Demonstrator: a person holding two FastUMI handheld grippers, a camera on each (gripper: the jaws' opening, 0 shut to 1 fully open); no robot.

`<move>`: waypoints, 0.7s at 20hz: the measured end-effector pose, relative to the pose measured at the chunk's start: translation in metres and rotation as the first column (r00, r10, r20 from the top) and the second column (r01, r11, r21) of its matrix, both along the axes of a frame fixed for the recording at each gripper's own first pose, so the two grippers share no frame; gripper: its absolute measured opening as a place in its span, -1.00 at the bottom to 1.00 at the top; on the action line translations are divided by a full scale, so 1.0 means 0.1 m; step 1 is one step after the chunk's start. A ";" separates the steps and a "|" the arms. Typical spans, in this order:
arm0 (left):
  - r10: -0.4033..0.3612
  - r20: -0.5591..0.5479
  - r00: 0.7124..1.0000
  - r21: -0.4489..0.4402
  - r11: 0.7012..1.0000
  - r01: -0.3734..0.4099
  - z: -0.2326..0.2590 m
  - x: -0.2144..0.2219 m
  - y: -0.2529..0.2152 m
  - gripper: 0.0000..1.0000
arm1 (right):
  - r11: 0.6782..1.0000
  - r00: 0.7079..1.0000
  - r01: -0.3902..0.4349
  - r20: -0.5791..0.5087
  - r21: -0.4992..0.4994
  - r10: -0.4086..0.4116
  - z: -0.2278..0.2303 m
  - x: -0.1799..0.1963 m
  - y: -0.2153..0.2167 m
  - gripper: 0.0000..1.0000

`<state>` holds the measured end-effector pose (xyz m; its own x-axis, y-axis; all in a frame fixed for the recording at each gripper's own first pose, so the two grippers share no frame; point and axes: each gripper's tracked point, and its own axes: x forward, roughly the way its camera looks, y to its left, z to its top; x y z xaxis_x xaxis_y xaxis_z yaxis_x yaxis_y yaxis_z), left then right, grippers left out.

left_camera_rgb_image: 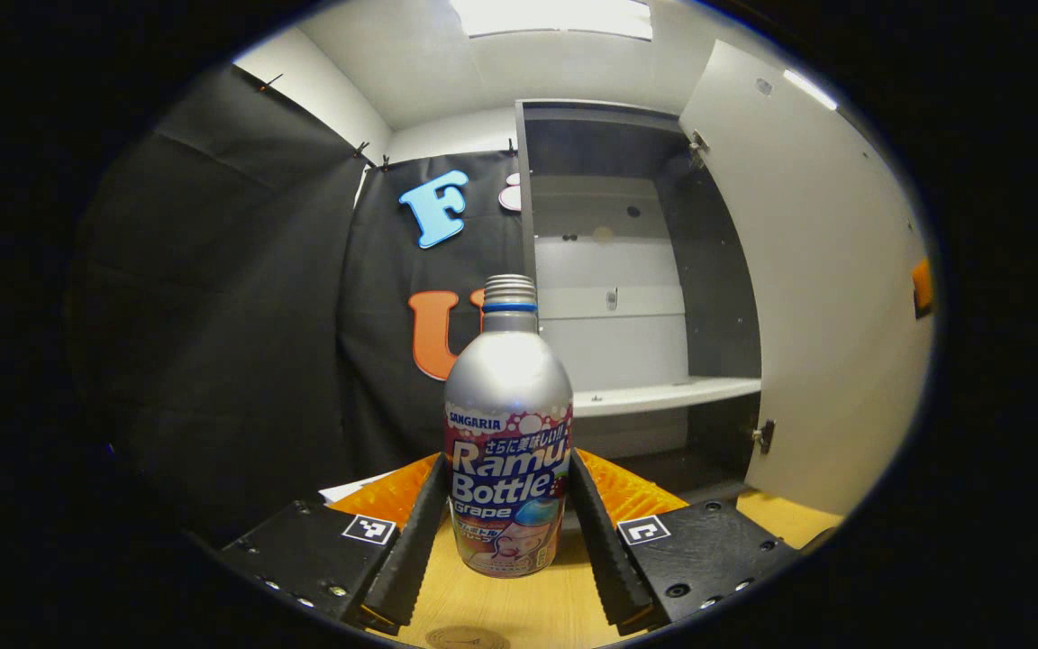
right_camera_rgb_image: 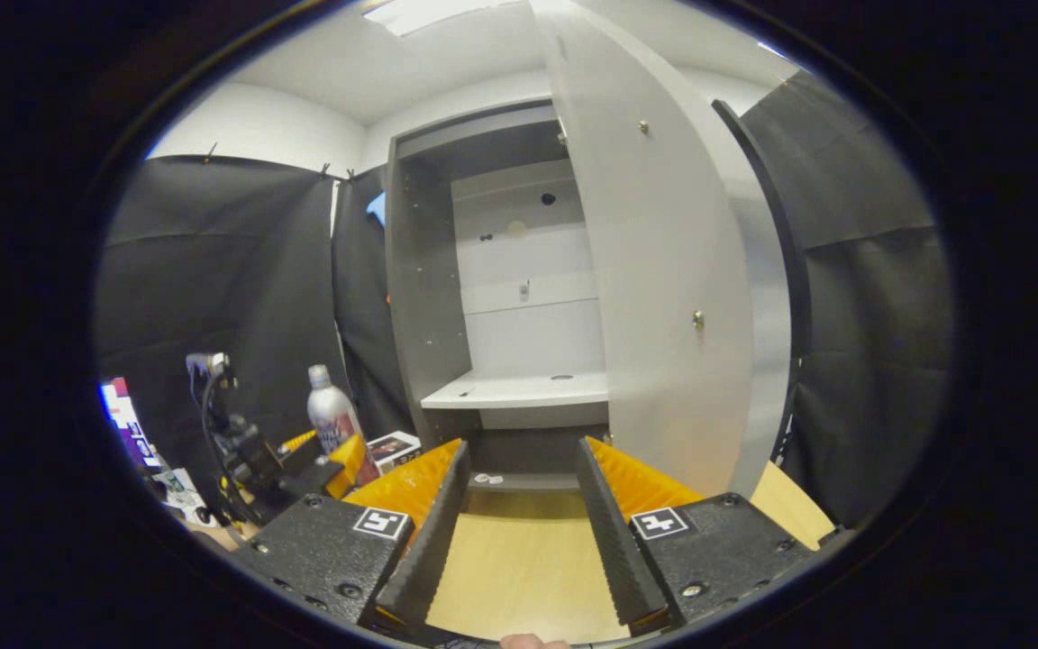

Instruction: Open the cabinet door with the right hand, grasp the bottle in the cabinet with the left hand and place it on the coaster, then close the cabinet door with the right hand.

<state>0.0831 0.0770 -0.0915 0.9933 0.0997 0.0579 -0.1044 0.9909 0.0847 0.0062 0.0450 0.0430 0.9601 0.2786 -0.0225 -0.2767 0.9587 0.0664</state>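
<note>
— Between my left claw's [left_camera_rgb_image: 507, 532] two fingers stands the bottle [left_camera_rgb_image: 507, 442], very close to the camera. It is upright on the wooden table [left_camera_rgb_image: 519, 604], silver on top, with a coloured label below and a screw cap.

— Do the fingers press on it?

— They stand just beside it on both sides. On the right side I see a thin gap at the base, so I cannot tell if both really press. I also cannot tell if the coaster is under the bottle; its base hides that spot.

— And the cabinet?

— Behind the bottle the cabinet [left_camera_rgb_image: 636, 270] is open. Its door [left_camera_rgb_image: 807, 297] is swung out to the right side, and I see a pale shelf [left_camera_rgb_image: 663, 395] inside with nothing standing on the visible part.

— What about your right claw?

— My right claw [right_camera_rgb_image: 519, 532] has its fingers apart, with only the table between them. It points at the open cabinet, and the door [right_camera_rgb_image: 663, 297] rises just beside its right finger [right_camera_rgb_image: 614, 532], though I cannot say that they touch. In the right gripper view the bottle [right_camera_rgb_image: 332, 419] is far off to the left, in front of the black cloth, with the other claw [right_camera_rgb_image: 339, 464] around it.
</note>
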 end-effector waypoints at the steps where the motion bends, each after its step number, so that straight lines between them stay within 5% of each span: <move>1: 0.019 -0.017 1.000 -0.005 1.000 -0.019 -0.18 -0.07 0.04 0.48 | 1.000 1.000 -0.008 -0.008 0.000 0.008 -0.01 -0.02 0.01 0.52; 14: 0.211 -0.188 0.959 -0.050 0.973 -0.224 -1.67 -0.35 0.50 0.49 | 0.999 0.997 -0.040 -0.059 -0.014 0.039 -0.12 -0.12 0.33 0.52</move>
